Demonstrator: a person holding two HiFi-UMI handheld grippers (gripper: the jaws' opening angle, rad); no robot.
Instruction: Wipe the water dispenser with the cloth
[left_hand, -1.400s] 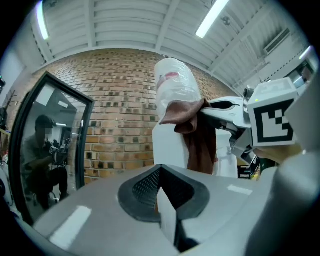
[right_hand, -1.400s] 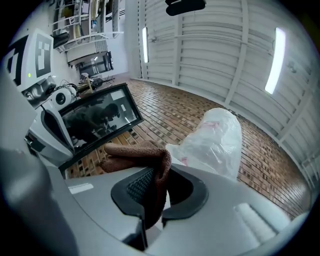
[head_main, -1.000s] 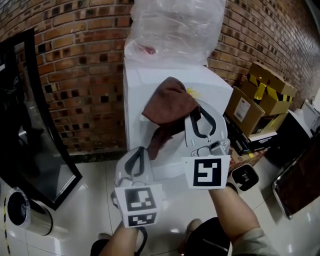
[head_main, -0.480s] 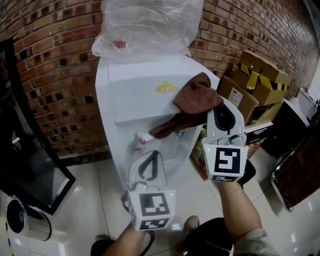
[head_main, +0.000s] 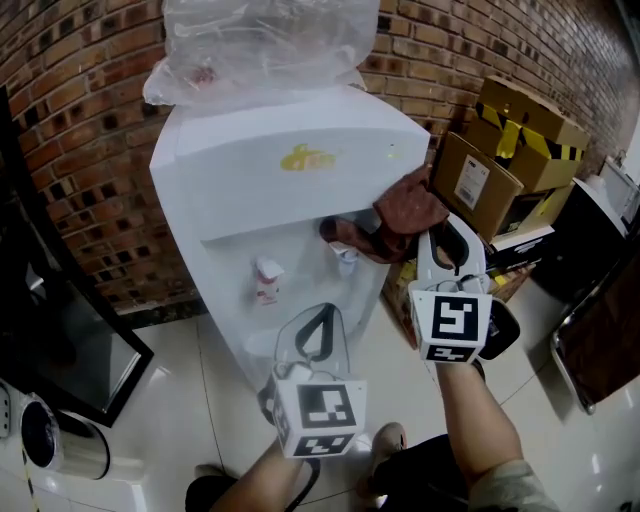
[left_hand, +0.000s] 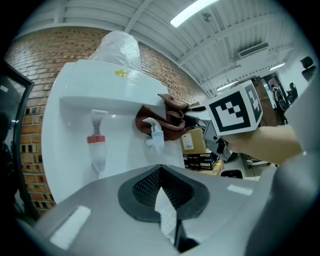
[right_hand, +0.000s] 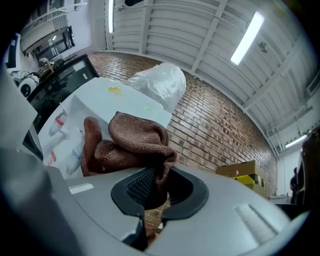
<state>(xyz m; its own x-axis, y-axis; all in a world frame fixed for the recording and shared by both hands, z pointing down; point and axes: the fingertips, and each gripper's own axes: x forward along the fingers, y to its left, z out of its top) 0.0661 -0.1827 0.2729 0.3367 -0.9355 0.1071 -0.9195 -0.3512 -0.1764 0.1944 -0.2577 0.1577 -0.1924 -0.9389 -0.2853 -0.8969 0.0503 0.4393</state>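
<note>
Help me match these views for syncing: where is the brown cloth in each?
Head view: the cloth is right of centre, against the dispenser front.
Left gripper view: upper middle, behind the tap.
Right gripper view: centre, clamped between the jaws.
Shared landmark: the clear plastic bag on top of the dispenser.

Brown cloth (left_hand: 170, 117) behind blue tap (left_hand: 154, 135) of water dispenser (left_hand: 70, 95)

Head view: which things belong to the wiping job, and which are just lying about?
In the job: water dispenser, brown cloth, right gripper, jaws shut on that cloth.
Lying about: plastic bag on the dispenser's top, cardboard boxes at its right, metal bin on the floor.
</note>
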